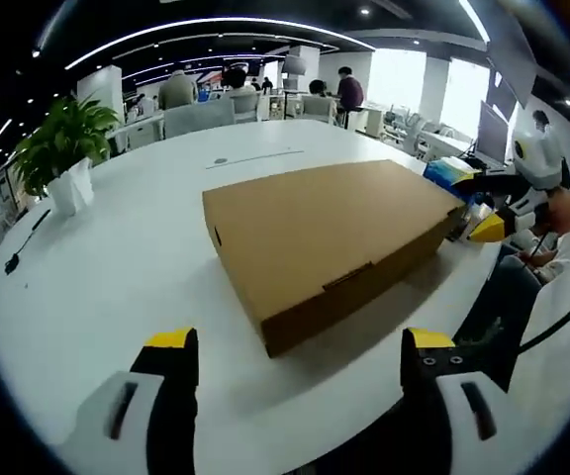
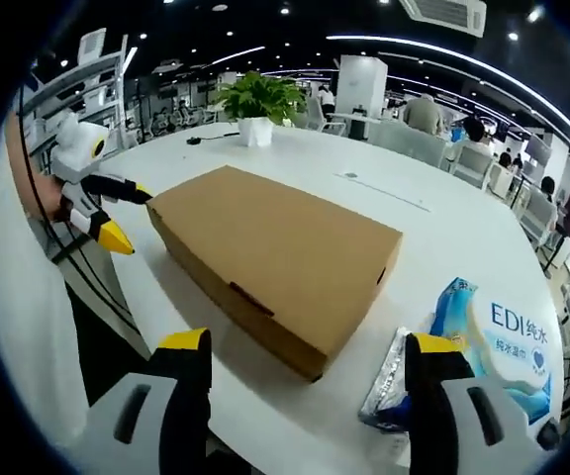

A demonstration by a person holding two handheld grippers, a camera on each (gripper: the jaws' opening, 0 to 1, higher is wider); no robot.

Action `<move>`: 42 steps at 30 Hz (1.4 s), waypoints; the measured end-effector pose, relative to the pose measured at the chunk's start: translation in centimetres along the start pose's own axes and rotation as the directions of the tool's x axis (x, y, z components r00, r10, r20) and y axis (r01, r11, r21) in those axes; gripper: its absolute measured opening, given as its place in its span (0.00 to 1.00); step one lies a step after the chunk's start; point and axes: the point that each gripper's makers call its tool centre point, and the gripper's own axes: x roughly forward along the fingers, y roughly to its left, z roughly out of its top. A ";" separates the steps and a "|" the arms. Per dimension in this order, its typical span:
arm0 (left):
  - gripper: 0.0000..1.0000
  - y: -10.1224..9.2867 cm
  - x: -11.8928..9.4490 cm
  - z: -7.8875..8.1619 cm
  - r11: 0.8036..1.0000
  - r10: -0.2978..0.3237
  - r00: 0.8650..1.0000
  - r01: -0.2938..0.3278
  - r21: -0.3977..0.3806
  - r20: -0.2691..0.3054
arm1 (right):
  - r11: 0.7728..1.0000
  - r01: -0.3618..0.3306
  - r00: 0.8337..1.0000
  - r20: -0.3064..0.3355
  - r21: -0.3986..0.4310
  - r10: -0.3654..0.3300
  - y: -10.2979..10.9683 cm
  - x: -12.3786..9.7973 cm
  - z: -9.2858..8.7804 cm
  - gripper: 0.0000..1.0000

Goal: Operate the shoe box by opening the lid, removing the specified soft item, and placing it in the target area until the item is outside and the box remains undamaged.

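A flat brown cardboard shoe box (image 1: pixel 330 242) lies on the round white table (image 1: pixel 117 267) with its lid down, so its inside is hidden. My left gripper (image 1: pixel 300 346) stands open just short of the box's near corner, nothing between its yellow-tipped jaws. The right gripper (image 1: pixel 483 213) comes in from the right beside the box's right corner. In the right gripper view the box (image 2: pixel 275 252) lies ahead of my open right gripper (image 2: pixel 309 344). The left gripper (image 2: pixel 117 213) sits at the box's left end, jaws spread.
A blue and white pack of wipes (image 2: pixel 503 341) lies beside the box, also seen as a blue pack (image 1: pixel 448 173). A potted plant (image 1: pixel 67 158) (image 2: pixel 257 104) stands near the table edge. Seated people and desks fill the background. A black cable (image 1: pixel 23 242) lies on the table.
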 end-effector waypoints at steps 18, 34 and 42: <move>0.74 0.6 1.7 0.8 0.999 0.048 0.998 -0.048 -0.001 0.028 | 0.998 -0.060 0.996 0.057 -0.024 0.061 0.2 3.3 2.5 0.82; 0.59 0.3 3.3 1.2 1.000 0.027 1.000 -0.027 -0.005 0.002 | 0.998 -0.057 0.998 0.031 -0.034 0.058 0.7 3.9 1.8 0.77; 0.54 0.9 3.9 1.2 0.997 0.071 0.997 -0.071 0.044 -0.020 | 0.999 -0.042 0.999 0.031 -0.011 0.042 0.9 4.0 1.8 0.76</move>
